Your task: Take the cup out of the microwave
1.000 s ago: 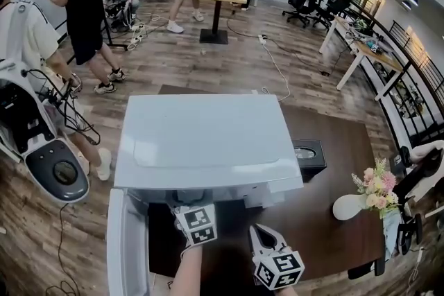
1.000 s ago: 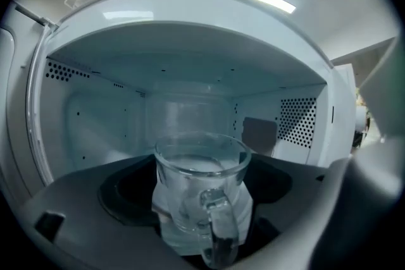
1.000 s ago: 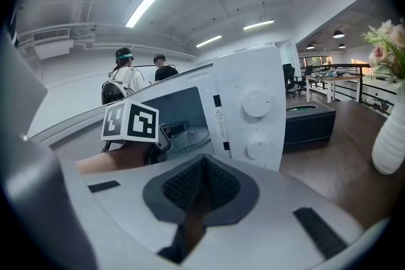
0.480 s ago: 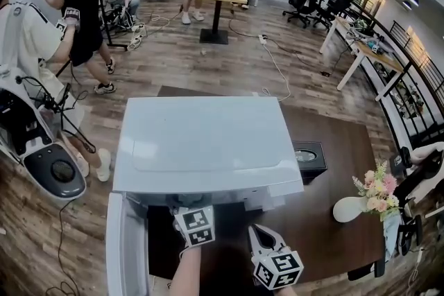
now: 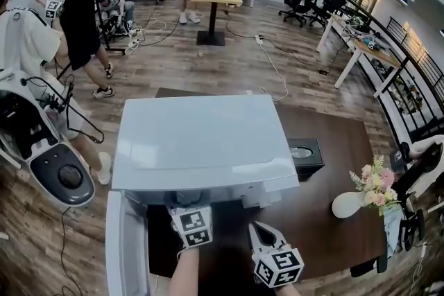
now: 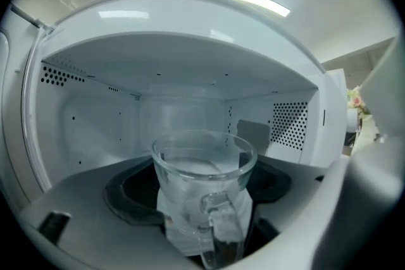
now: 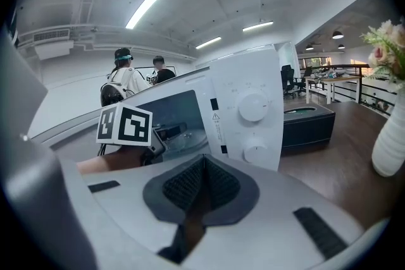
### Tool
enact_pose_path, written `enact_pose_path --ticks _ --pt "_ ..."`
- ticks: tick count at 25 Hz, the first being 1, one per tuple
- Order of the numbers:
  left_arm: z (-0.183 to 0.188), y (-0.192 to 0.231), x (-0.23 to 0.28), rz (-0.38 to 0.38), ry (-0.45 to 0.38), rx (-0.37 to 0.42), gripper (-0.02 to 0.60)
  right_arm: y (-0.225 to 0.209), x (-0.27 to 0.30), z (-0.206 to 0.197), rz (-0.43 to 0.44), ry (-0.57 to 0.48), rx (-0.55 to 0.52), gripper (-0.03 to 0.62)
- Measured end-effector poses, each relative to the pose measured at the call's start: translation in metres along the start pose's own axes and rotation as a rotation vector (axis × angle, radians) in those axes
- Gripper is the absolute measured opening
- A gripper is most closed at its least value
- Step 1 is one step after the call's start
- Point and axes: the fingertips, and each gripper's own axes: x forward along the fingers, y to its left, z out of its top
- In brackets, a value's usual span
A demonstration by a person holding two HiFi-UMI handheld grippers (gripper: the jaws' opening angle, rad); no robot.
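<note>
A white microwave (image 5: 201, 142) stands on the dark table (image 5: 333, 239) with its door (image 5: 125, 246) swung open to the left. My left gripper (image 5: 189, 215) reaches into the oven's mouth, its tips hidden under the top. In the left gripper view a clear glass cup (image 6: 202, 164) with its handle toward me sits between the two dark pads (image 6: 136, 196) in front of the cavity, and the left gripper (image 6: 204, 205) is shut on it. My right gripper (image 5: 258, 231) hangs in front of the control panel (image 7: 250, 110), shut and empty (image 7: 201, 167).
A black box (image 5: 305, 152) lies right of the microwave, and a white vase of flowers (image 5: 361, 199) stands near the table's right edge. A white machine (image 5: 41, 149) and several people are on the floor to the left and behind.
Both grippers have stayed almost where they were. The people in the background have walked about, and the head view has shifted slightly.
</note>
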Motion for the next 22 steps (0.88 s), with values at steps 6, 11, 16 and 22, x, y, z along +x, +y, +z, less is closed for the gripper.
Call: enact_pose_path --ticks 6,11,16,22 --pt "0.009 0.0 -0.016 0.006 -0.015 0.0 0.393 0.004 -0.009 0.003 0.017 -0.015 -0.007 -0.006" --pt "0.011 -0.007 -0.036 0.023 -0.021 -0.008 0.393 0.0 -0.023 0.001 0.045 -0.024 -0.015 -0.008" --pt "0.015 -0.014 -0.062 0.046 -0.016 -0.008 0.393 0.0 -0.042 0.002 0.086 -0.029 -0.027 -0.007" --pt "0.009 -0.026 -0.09 0.063 -0.012 -0.015 0.393 -0.008 -0.057 0.001 0.122 -0.04 -0.049 -0.006"
